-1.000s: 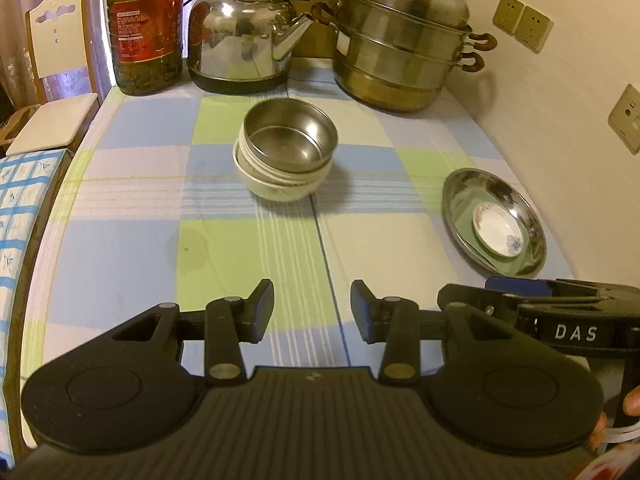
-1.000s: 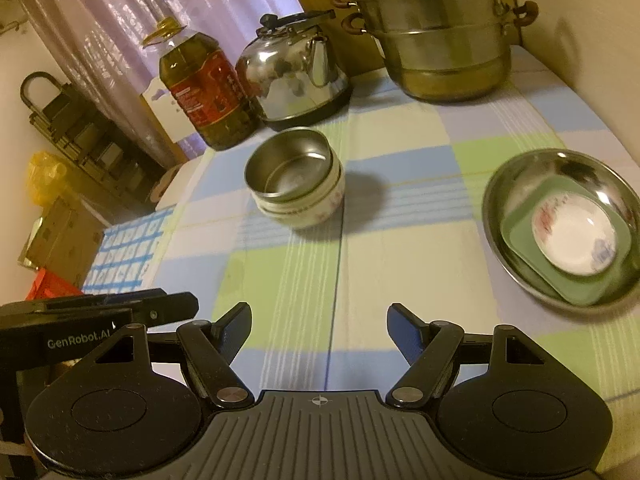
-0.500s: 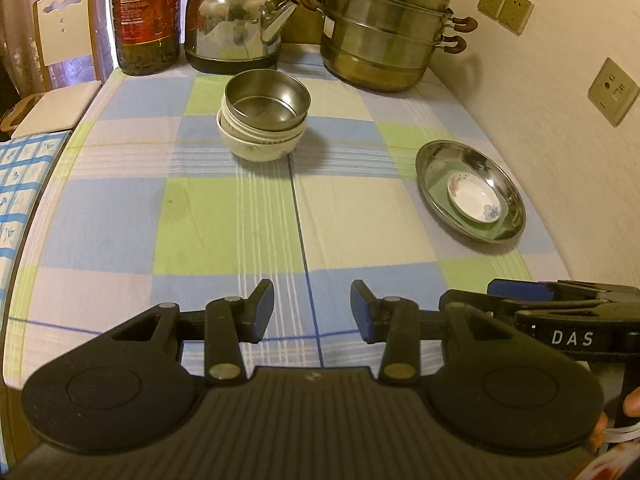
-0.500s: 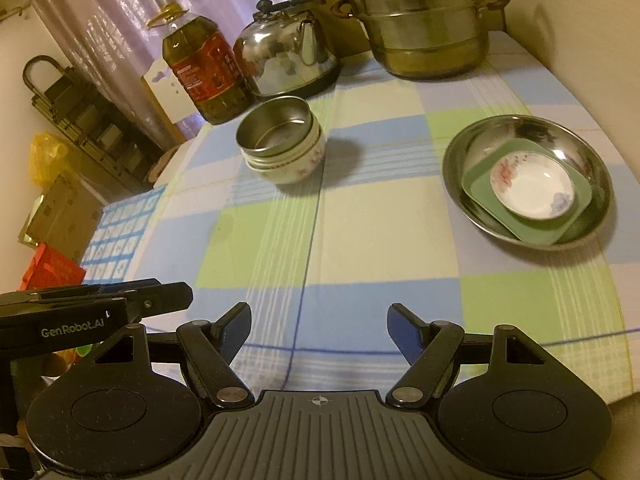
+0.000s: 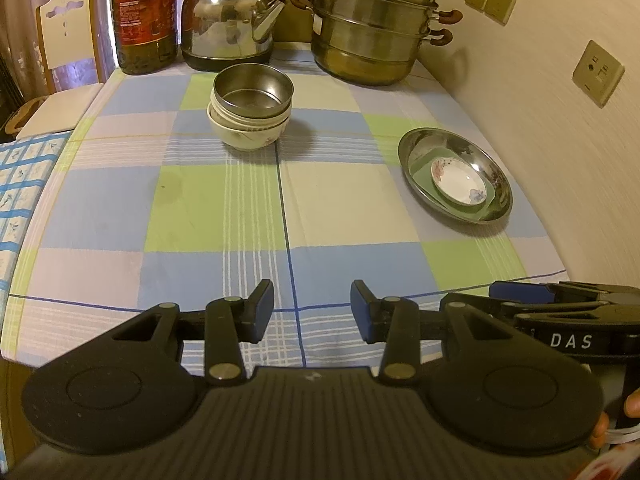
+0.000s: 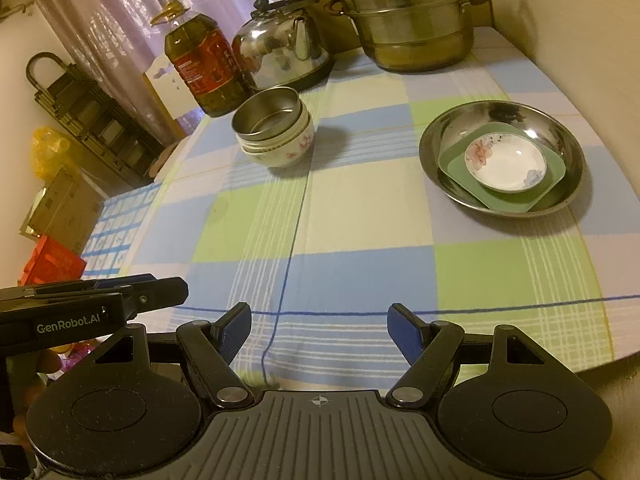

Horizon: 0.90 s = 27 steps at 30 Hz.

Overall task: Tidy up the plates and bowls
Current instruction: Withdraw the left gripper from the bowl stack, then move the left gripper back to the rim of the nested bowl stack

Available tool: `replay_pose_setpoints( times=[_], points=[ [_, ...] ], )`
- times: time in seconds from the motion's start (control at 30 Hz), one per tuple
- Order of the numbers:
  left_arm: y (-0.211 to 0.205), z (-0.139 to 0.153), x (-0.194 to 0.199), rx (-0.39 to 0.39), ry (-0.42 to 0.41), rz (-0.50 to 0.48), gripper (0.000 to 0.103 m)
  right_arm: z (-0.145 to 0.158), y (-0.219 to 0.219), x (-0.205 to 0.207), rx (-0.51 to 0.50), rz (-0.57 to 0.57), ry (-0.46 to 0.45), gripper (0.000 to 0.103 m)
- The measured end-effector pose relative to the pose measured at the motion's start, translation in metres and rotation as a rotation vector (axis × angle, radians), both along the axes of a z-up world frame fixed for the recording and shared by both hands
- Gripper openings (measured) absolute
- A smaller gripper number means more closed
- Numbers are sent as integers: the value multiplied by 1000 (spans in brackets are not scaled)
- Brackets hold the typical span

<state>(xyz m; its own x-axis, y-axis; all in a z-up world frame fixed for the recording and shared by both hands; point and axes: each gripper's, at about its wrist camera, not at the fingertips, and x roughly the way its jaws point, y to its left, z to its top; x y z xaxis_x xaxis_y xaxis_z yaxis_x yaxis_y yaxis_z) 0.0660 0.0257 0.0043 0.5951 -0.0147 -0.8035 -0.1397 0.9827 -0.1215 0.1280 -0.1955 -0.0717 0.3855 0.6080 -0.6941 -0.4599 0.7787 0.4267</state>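
Observation:
A steel bowl (image 5: 252,92) sits nested on top of white ceramic bowls (image 5: 248,136) at the far middle of the table; the stack also shows in the right wrist view (image 6: 274,130). A steel plate (image 5: 456,174) at the right holds a green square plate (image 6: 500,176) with a small white flowered dish (image 6: 505,167) on it. My left gripper (image 5: 312,312) is open and empty over the table's near edge. My right gripper (image 6: 319,330) is open and empty, also at the near edge, far from both stacks.
A checked cloth (image 5: 224,208) covers the table. At the back stand an oil bottle (image 5: 144,16), a steel kettle (image 5: 232,20) and a stacked steamer pot (image 5: 376,28). A wall (image 5: 560,120) runs along the right. A white chair (image 5: 68,28) stands at the back left.
Both grippers have pulled back toward the near edge of the table; the bowls and plates look farther away. Jaws stay open. Nothing on the table moved.

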Motion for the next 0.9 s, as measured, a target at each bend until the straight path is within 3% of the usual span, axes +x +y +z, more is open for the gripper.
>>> replay_pose_setpoints(
  times=[0.5, 0.9],
  points=[
    [7, -8, 12, 2, 29, -16, 39, -6, 5, 9, 0, -22, 33, 75],
    [57, -14, 60, 3, 31, -30, 39, -11, 47, 49, -16, -62, 48, 75]
  ],
)
